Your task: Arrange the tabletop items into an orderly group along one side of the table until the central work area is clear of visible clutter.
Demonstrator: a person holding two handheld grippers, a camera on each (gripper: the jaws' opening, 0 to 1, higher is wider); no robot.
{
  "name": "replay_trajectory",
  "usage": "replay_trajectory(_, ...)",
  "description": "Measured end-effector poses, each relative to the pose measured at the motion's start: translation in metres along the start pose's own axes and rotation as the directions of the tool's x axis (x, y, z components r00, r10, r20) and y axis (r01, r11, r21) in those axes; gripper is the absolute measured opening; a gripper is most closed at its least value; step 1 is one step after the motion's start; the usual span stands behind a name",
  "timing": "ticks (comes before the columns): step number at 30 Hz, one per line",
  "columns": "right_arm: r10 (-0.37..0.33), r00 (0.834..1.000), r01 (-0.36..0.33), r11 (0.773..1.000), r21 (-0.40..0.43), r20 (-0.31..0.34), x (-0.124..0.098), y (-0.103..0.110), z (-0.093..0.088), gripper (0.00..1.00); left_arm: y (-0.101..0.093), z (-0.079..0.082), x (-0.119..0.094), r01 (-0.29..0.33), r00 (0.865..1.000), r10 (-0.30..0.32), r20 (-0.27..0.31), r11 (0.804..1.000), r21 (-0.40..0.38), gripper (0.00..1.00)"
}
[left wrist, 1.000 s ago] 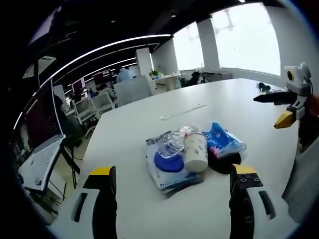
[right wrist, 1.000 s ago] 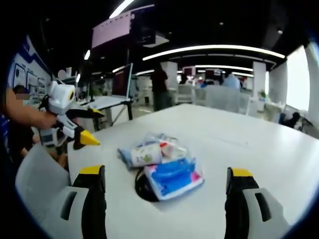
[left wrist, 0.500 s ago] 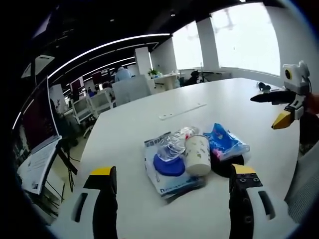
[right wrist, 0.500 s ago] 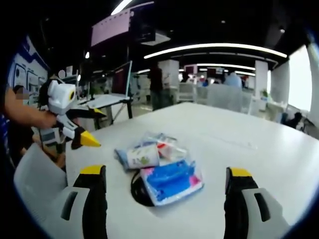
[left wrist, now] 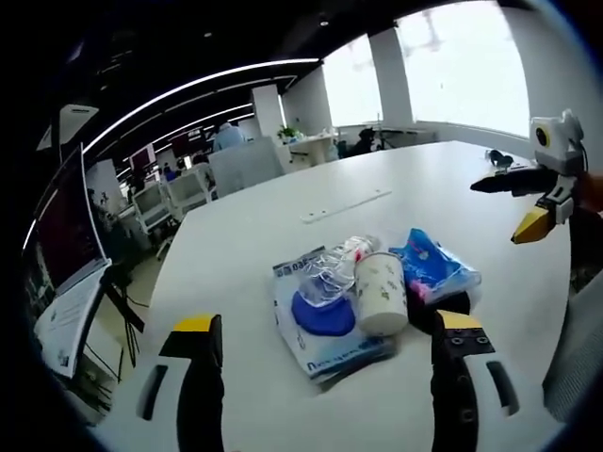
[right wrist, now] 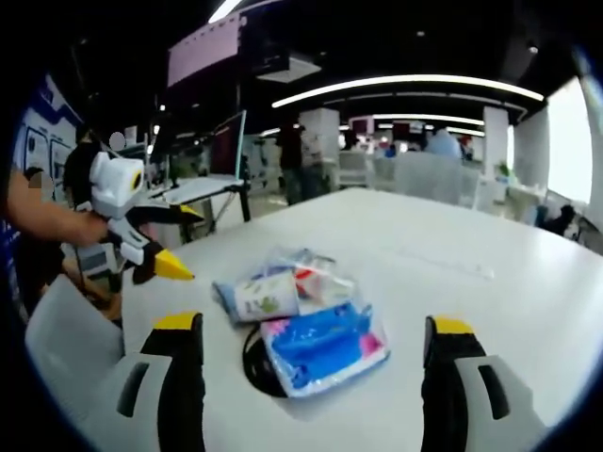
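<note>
Left gripper view shows the cluster of items sitting slightly larger and lower in the frame than a second ago, so the camera has eased in toward it; the items themselves lie as they did. The left gripper [left wrist: 320, 363] has its jaws spread wide with nothing between them, framing the pile at lower centre. The right gripper view has closed in the same way, and the right gripper [right wrist: 311, 367] is likewise wide apart and empty.

Nothing has been gripped yet, so the tidying looks barely begun; both tools seem to be lining up on the pile from opposite sides.

The pile sits mid-frame on the white table [left wrist: 283, 202]: a paper cup [left wrist: 382, 290] lying on its side, a blue tissue pack [left wrist: 431, 268] to its right partly over a black round object [left wrist: 435, 309], and a clear plastic bag with a blue disc [left wrist: 322, 311] to its left, all touching. A pale flat strip [left wrist: 345, 205] lies well apart, further up the table.

Around it is an open office with ceiling light strips, bright windows at upper right, chairs, and a monitor [left wrist: 61, 235] at the left edge.
</note>
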State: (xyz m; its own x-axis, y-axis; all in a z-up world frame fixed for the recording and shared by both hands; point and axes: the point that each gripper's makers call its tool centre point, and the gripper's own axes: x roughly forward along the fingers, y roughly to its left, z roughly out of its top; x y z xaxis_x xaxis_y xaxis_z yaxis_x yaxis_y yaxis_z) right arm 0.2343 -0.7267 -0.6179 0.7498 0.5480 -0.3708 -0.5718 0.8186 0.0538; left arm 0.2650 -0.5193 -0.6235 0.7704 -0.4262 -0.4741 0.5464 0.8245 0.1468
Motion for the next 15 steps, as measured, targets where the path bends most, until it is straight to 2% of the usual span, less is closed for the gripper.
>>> replay_trajectory(15,0.012,1.000,-0.012,1.000,0.010,-0.007,0.019,-0.008,0.002,0.93,0.008,0.001,0.017,0.009,1.000,-0.009,-0.022,0.999,0.041,0.89)
